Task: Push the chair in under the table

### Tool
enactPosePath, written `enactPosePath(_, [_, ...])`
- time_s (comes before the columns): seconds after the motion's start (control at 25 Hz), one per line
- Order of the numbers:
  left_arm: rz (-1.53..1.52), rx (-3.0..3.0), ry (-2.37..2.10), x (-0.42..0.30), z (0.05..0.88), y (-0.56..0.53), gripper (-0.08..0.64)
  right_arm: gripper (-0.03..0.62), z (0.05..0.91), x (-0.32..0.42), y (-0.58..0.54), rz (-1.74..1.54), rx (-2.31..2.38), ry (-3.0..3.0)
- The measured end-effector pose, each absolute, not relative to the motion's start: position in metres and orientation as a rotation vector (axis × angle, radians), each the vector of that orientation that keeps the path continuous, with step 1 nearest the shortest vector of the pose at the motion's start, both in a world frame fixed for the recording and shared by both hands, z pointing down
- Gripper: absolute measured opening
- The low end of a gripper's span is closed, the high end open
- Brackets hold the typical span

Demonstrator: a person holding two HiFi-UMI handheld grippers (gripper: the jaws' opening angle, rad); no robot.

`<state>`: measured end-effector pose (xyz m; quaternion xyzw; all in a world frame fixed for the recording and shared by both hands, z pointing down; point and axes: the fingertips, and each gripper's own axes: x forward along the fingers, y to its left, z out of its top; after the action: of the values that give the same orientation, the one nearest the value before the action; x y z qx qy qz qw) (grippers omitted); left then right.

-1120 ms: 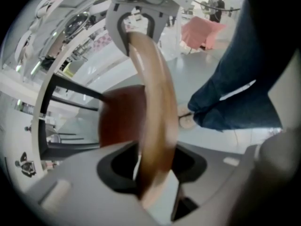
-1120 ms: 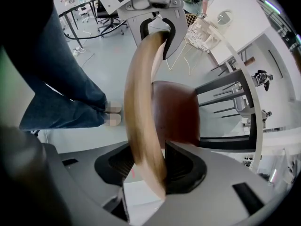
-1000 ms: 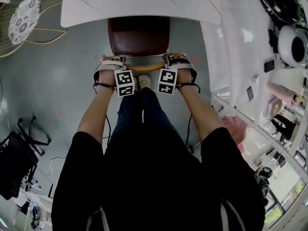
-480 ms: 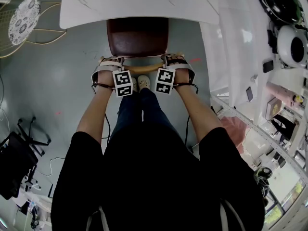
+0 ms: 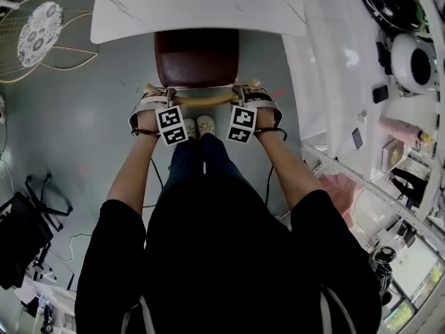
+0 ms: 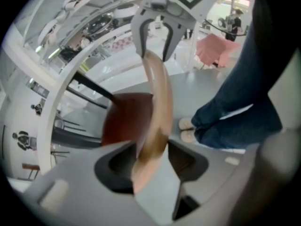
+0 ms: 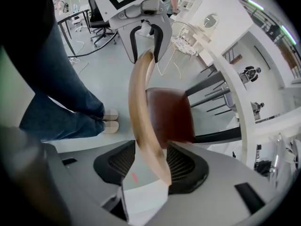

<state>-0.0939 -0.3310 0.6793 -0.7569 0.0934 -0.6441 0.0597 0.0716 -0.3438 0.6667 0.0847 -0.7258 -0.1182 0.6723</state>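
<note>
Left hand-held gripper (image 5: 167,94) jaws just widened; it and right hand-held gripper (image 5: 242,91) stood loosely open round rail (image 5: 205,99). Chair (image 5: 197,58) sat partly under counter (image 5: 201,5). Risk: rising jaw snagging rail, dragging chair back.

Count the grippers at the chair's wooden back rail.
2: left gripper at the left end of the rail, jaws just opening; right gripper at the right end. The rail runs between each one's jaws.

1. No legible text, brand, number or sign found in any view.
2. Left marker cube (image 5: 171,124) and right marker cube (image 5: 241,123) show black-and-white square patterns only, no letters or digits.
</note>
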Motion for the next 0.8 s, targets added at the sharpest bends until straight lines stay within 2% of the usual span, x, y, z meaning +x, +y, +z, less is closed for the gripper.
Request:
enactPosePath(0.08, [-1.927,-2.294,0.335,-0.094,0.667,-0.332,0.216,0.195,0.656,0.072,-0.344,-0.272,0.224,-1.651])
enactPosePath(0.2, [-1.886,-2.322,0.453,-0.093,0.645,-0.337,0.163,0.193,0.639,0.071,-0.345,-0.270,0.271,-1.680])
enactPosePath(0.4, [-1.748,-2.383,0.670,-0.082,0.598,-0.339,0.075,0.062,0.602,0.064,-0.339,-0.267,0.388,-1.776])
enactPosePath(0.52, [-1.622,-2.453,0.850,-0.078,0.563,-0.345,0.018,0.035,0.570,0.059,-0.345,-0.234,0.522,-1.848])
enactPosePath(0.8, [-1.223,-2.557,1.226,-0.079,0.467,-0.363,0.008,0.023,0.461,0.046,-0.379,-0.123,0.959,-2.108])
